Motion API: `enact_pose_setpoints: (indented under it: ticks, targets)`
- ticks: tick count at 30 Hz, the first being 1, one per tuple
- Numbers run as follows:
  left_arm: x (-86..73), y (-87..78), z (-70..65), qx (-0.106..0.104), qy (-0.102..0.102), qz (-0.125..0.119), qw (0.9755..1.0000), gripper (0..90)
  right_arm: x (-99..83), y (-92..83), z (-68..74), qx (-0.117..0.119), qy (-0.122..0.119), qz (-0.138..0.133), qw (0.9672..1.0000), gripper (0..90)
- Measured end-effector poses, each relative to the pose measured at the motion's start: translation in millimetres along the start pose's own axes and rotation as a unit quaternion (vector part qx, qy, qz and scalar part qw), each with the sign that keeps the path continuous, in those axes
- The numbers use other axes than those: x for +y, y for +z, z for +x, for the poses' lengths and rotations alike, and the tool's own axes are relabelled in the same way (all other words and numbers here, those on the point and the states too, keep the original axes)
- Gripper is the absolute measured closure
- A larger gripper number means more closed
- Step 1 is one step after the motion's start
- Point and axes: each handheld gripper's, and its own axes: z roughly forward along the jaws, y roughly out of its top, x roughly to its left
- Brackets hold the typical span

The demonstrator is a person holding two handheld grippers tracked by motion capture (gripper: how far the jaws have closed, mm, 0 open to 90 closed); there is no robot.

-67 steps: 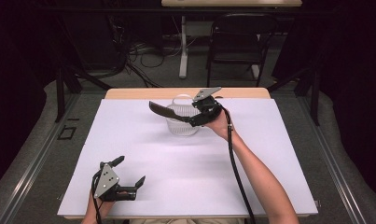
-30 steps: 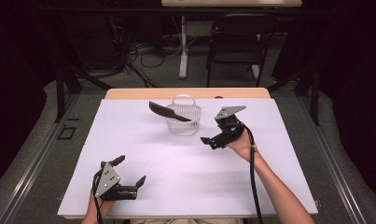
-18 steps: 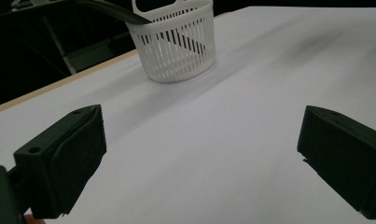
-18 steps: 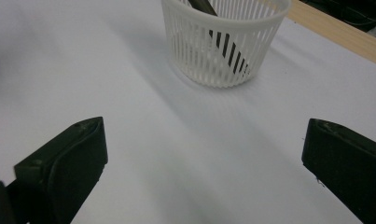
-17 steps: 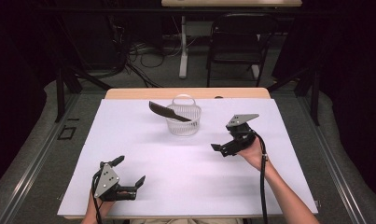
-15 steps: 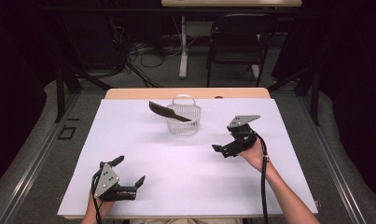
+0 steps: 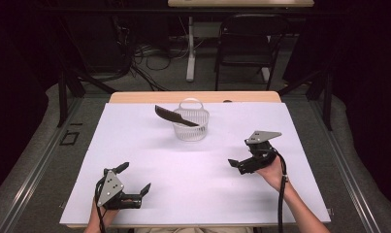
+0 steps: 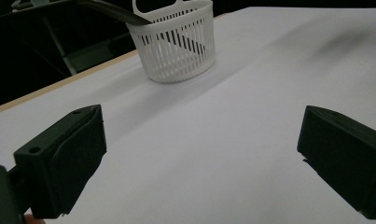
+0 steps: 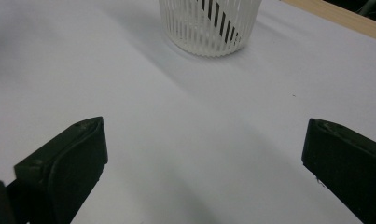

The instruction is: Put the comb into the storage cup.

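1. A white plastic basket (image 7: 190,124), round with thin vertical slats and a looped handle, stands near the far edge of a smooth white tabletop (image 7: 149,160).
2. A dark, flat, curved comb (image 7: 174,116) leans in the basket, one end resting inside and the other jutting out over the rim to the left.
3. The right gripper (image 7: 241,164), matte black with blocky jaws, is spread wide and empty, at the right, well apart from the basket.
4. The left gripper (image 7: 133,178) sits at the near left edge, jaws wide and empty.
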Motion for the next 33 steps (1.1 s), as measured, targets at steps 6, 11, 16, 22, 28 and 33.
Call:
enact_pose_setpoints:
  ticks: [6,11,16,22,28,33]
  targets:
    - [0.2,0.7,-0.3,0.001,0.002,0.002,1.0,1.5,-10.7,-10.7,8.1,-0.005,-0.003,-0.015,0.9999,0.0]
    - [0.3,0.6,-0.5,0.001,0.003,0.001,1.0,1.5,-17.8,-17.2,15.8,-0.013,-0.009,-0.027,0.9995,0.0]
    - [0.3,0.3,-0.4,0.001,0.002,0.001,1.0,1.5,-27.4,-21.5,19.8,-0.022,-0.011,-0.028,0.9993,0.0]
    - [0.3,0.7,-0.6,0.0,0.002,0.002,1.0,1.5,-40.0,-25.8,24.5,-0.026,-0.013,-0.03,0.9991,0.0]
    - [0.2,0.9,-0.6,0.0,0.002,0.002,1.0,1.5,-50.9,-30.5,31.7,-0.029,-0.015,-0.034,0.9989,0.0]
    - [0.3,0.9,-0.9,-0.001,0.002,0.002,1.0,1.4,-58.6,-28.6,37.7,-0.033,-0.02,-0.032,0.9987,0.0]
